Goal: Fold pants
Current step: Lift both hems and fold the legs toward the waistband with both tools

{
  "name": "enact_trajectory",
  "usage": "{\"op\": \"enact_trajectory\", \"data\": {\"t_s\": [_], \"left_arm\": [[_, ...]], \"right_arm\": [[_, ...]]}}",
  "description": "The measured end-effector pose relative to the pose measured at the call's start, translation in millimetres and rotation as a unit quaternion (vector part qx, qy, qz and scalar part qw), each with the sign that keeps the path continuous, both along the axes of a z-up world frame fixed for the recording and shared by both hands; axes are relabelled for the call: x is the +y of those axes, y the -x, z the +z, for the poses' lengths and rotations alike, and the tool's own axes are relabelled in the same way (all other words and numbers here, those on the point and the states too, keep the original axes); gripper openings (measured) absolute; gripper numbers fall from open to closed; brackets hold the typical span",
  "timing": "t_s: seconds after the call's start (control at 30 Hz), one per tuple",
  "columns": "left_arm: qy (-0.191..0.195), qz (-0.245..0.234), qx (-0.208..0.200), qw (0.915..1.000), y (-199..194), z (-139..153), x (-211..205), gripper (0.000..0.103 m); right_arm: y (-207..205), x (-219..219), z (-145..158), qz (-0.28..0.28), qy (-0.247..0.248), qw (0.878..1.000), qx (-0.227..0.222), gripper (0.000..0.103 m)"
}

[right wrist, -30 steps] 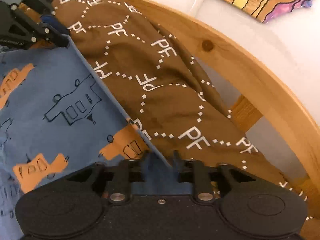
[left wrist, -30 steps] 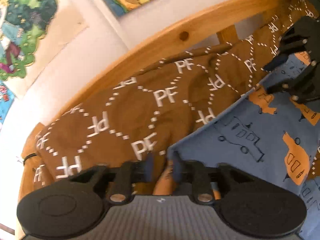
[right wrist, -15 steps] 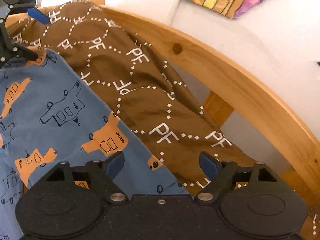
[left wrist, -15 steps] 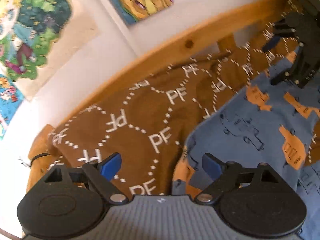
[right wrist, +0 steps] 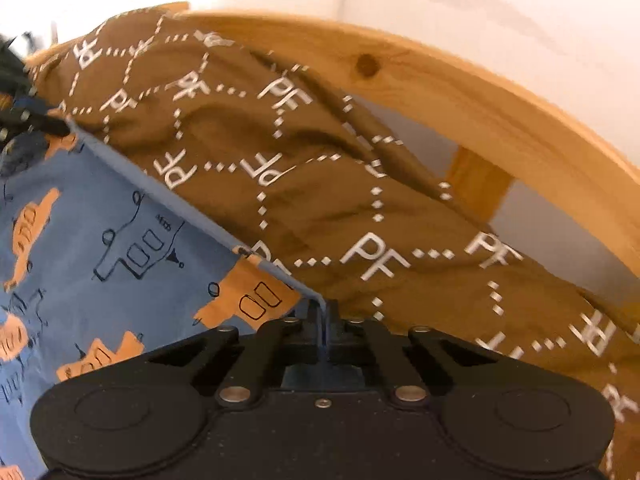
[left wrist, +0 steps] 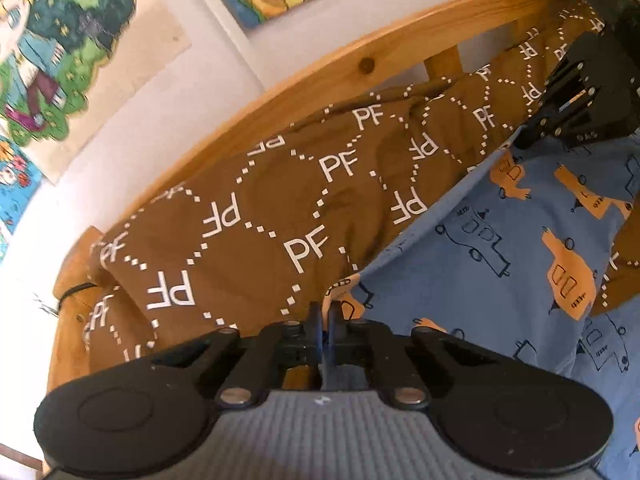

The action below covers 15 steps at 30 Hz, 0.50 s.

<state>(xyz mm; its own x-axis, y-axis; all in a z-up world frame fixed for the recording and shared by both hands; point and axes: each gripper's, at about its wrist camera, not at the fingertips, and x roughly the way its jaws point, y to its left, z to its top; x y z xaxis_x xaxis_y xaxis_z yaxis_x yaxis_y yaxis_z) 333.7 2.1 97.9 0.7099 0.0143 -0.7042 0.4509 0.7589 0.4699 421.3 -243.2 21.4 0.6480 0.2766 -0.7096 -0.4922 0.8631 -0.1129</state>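
Pants (left wrist: 500, 248), blue with orange print, lie on brown PF-lettered bedding (left wrist: 256, 216) against wooden bed rail (left wrist: 340, 80). Left tool (left wrist: 325, 316) has just clamped shut on near corner of top hem. I read hem's long axis as running straight between both tools. Right tool (right wrist: 322, 316) has likewise just closed, pinching opposite corner. Fabric stretches toward me, below both tools. Grip depth unclear, probably edge only. Each hand equally near its own corner.
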Motion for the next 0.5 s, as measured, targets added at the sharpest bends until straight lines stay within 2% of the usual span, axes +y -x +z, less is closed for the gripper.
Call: {"op": "enact_trajectory", "data": {"t_s": [0.1, 0.23, 0.37, 0.5], "left_arm": [[-0.013, -0.023, -0.027, 0.9993, 22.3, 6.2, -1.5, 0.002], [-0.048, -0.086, -0.088, 0.9913, 57.6, 8.2, -2.0, 0.002], [-0.04, -0.132, -0.119, 0.9833, 95.0, 12.9, 2.7, 0.002], [-0.023, -0.149, -0.128, 0.9802, 133.6, 6.0, 0.1, 0.002]], "right_arm": [[31.7, -0.6, 15.9, -0.011, -0.01, 0.999, -0.036, 0.0], [90.3, -1.8, 36.5, -0.031, -0.017, 0.996, -0.088, 0.0], [157.3, -4.0, 46.1, -0.048, -0.021, 0.992, -0.113, 0.0], [221.3, 1.4, 44.2, -0.06, -0.006, 0.99, -0.127, 0.0]]}}
